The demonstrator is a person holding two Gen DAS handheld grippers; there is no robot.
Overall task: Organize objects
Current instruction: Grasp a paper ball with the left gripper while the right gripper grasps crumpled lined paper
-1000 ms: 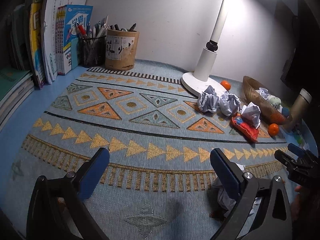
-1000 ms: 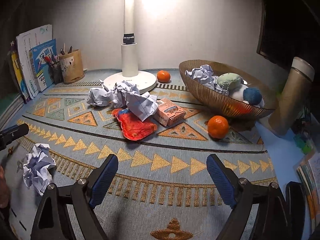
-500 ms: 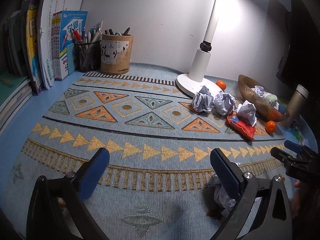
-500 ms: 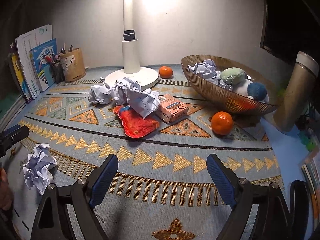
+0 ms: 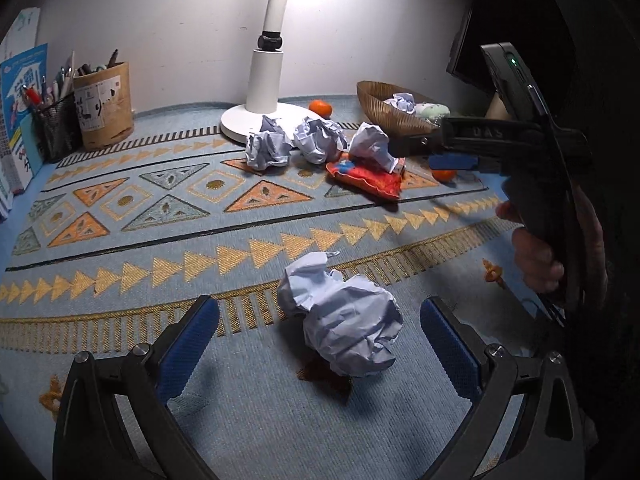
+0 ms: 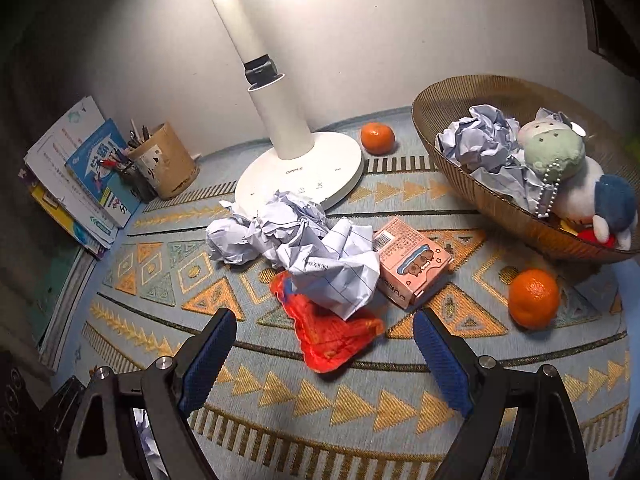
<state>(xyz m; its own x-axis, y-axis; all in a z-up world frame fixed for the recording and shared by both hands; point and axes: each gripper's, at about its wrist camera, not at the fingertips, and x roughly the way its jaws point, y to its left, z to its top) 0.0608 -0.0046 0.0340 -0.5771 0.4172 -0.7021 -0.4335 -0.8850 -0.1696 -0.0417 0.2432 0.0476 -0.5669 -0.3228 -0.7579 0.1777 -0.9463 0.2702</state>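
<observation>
Left wrist view shows the left tongs (image 5: 319, 334) wide apart around a crumpled white paper ball (image 5: 342, 324) on the table, ready to grab, while the right tongs (image 6: 324, 344) hang apart over a red wrapper (image 6: 328, 332)

Black gripper (image 5: 320, 344), blue ribbed pads (image 5: 188, 348)

Left black, blue-padded two-finger tool (image 5: 320, 334) gapes wide, held low; right matching tool (image 6: 324, 344) likewise spread, gripped by a bare hand (image 5: 538, 258).

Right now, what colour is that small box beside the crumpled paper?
Pink, with a cartoon picture; the box shows best in the right wrist view.
</observation>
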